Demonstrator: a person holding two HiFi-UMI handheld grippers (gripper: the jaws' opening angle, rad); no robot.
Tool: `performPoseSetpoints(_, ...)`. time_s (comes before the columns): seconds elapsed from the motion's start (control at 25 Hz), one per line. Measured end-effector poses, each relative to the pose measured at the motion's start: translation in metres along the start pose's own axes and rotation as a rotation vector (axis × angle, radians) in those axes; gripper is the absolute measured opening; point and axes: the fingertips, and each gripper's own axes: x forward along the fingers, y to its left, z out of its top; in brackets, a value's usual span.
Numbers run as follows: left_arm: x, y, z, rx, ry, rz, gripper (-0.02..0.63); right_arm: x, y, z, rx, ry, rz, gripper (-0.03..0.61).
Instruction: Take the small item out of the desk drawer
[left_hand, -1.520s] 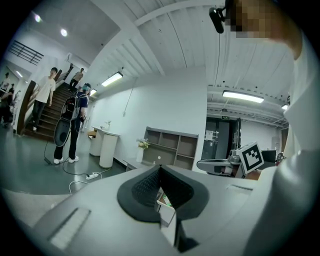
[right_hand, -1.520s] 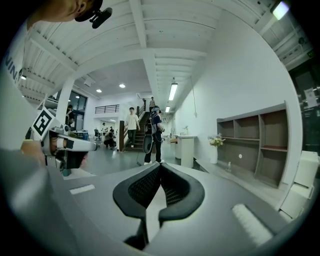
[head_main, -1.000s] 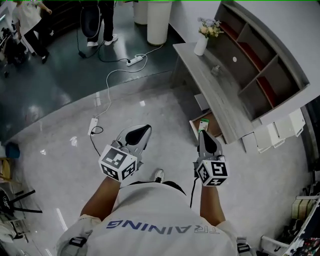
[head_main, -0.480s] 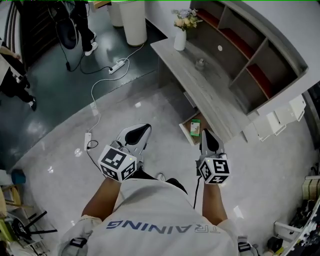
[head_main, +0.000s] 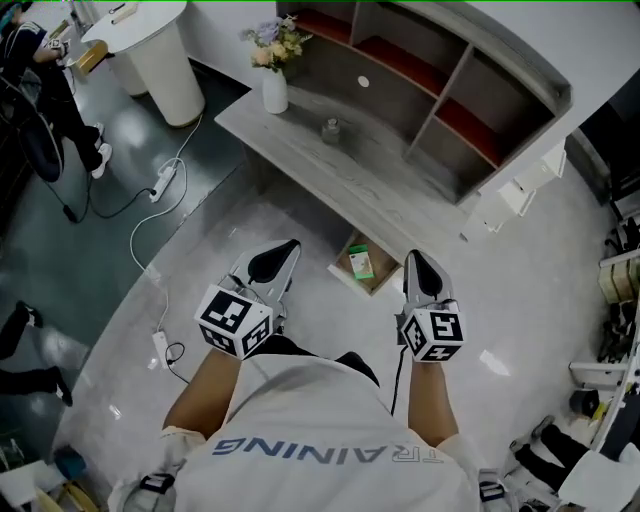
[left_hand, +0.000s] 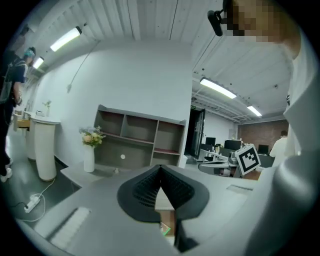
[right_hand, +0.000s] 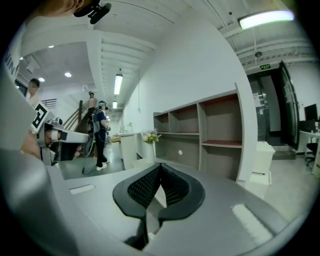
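A pale glossy floor (head_main: 200, 250) spreads beneath a long grey wood surface (head_main: 330, 165) backed by a shelf unit (head_main: 430, 90). Low on that surface's front, the drawer (head_main: 350, 283) stands pulled out. The left gripper (head_main: 288, 248) and right gripper (head_main: 413, 258) hang above the floor near it, each with fingers pressed together, holding nothing. The small item (head_main: 361, 263), green and white, lies inside the drawer, between the two grippers in the head view

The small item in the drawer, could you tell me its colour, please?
The item is green with white, clearest in the head view.
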Motion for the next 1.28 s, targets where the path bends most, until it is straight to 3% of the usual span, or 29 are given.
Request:
performPoseSetpoints(0.32, 0.063, 0.063, 0.007, 0.020, 0.061, -0.208, 0.002, 0.038, -0.001, 0.009, 0.044, 0.008, -0.217, 0.017)
performPoseSetpoints(0.6, 0.102, 0.060, -0.004, 0.033, 0.106, -0.345, 0.002, 0.022, -0.008, -0.010, 0.088, 0.042, -0.351, 0.017)
performPoseSetpoints(0.96, 0.115, 0.003, -0.007, 0.045, 0.114, -0.381, 0.002, -0.008, -0.038, -0.010, 0.092, 0.012, -0.351, 0.021)
performPoseSetpoints(1.28, 0.113, -0.022, -0.011, 0.051, 0.119, -0.364, 0.002, -0.020, -0.048, -0.013, 0.095, 0.012, -0.302, 0.102)
